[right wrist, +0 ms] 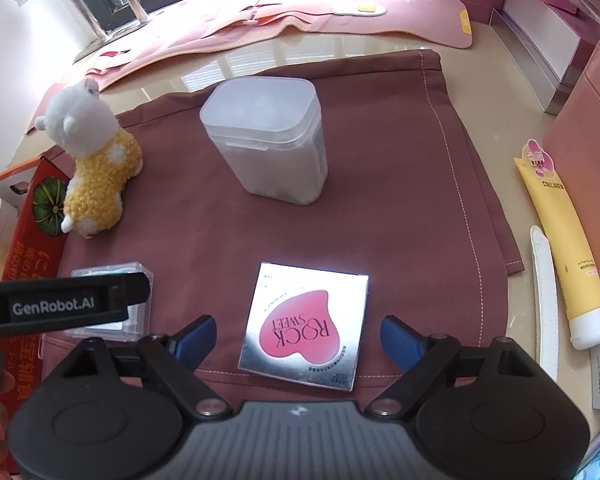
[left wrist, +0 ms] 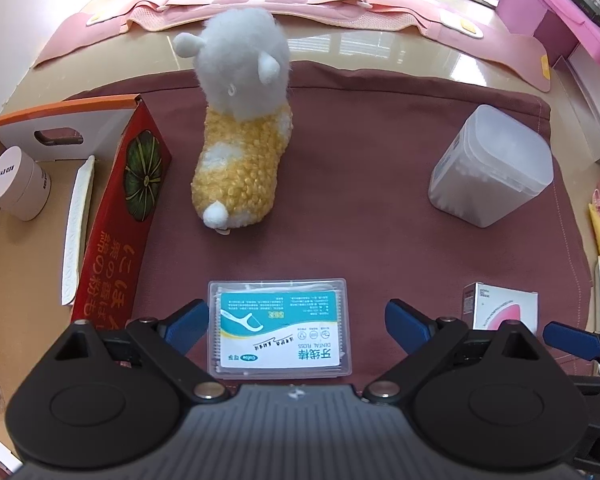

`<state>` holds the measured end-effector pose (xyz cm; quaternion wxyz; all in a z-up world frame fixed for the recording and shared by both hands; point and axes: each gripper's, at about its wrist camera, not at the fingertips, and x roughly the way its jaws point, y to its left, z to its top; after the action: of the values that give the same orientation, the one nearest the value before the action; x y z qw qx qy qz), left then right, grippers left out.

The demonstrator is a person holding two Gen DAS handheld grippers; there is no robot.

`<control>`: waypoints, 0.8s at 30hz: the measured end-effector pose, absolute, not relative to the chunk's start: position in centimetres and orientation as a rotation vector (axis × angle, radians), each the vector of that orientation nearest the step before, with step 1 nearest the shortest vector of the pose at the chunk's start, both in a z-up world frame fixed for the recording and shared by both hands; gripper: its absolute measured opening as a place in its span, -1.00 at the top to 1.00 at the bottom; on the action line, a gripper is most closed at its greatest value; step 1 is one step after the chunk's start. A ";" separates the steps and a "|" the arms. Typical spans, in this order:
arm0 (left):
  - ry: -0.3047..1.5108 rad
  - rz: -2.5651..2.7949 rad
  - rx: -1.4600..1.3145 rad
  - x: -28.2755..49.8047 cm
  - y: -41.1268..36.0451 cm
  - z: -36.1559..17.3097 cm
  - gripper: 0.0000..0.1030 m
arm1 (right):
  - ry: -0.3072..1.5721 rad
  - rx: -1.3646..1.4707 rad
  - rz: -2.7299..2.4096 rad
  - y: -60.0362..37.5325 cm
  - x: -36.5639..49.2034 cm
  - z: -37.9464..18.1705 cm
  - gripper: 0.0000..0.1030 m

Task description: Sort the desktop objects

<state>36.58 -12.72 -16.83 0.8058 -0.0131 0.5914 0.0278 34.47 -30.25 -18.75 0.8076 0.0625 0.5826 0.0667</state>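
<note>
A clear dental floss box [left wrist: 280, 332] lies flat on the maroon cloth [left wrist: 360, 220]. My left gripper [left wrist: 298, 320] hangs over it, open, one blue pad on each side and a gap at the right pad. A silver box with a pink heart [right wrist: 304, 328] lies between the blue pads of my right gripper [right wrist: 300, 334], which is open and clear of both its sides. A grey and yellow plush alpaca [left wrist: 240, 148] stands at the back left. A frosted plastic container [right wrist: 268, 144] stands at the back.
A red carton with a pumpkin print [left wrist: 120, 220] stands at the left; a white jar [left wrist: 16, 184] and a white strip [left wrist: 76, 232] lie inside. A yellow tube [right wrist: 560, 240] and another white strip [right wrist: 544, 300] lie right of the cloth. Pink boxes [right wrist: 588, 120] stand beyond.
</note>
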 end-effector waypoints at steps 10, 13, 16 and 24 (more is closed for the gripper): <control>1.288 0.075 -0.010 37.0 -12.8 -17.9 -0.87 | 1.274 0.108 0.140 -29.8 34.9 -19.4 -0.58; 1.298 0.079 -0.011 37.2 -12.8 -18.2 -0.86 | 1.281 0.116 0.136 -29.9 35.0 -19.6 -0.52; 1.315 0.086 -0.022 37.3 -12.7 -18.7 -0.84 | 1.287 0.122 0.127 -30.0 35.1 -19.8 -0.52; 1.345 0.104 -0.041 37.4 -12.2 -19.8 -0.72 | 1.293 0.108 0.122 -29.9 35.3 -20.1 -0.47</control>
<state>37.37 -12.24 -19.81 0.7807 -0.0189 0.6227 0.0481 35.29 -29.87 -20.12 0.7951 0.0502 0.6018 0.0566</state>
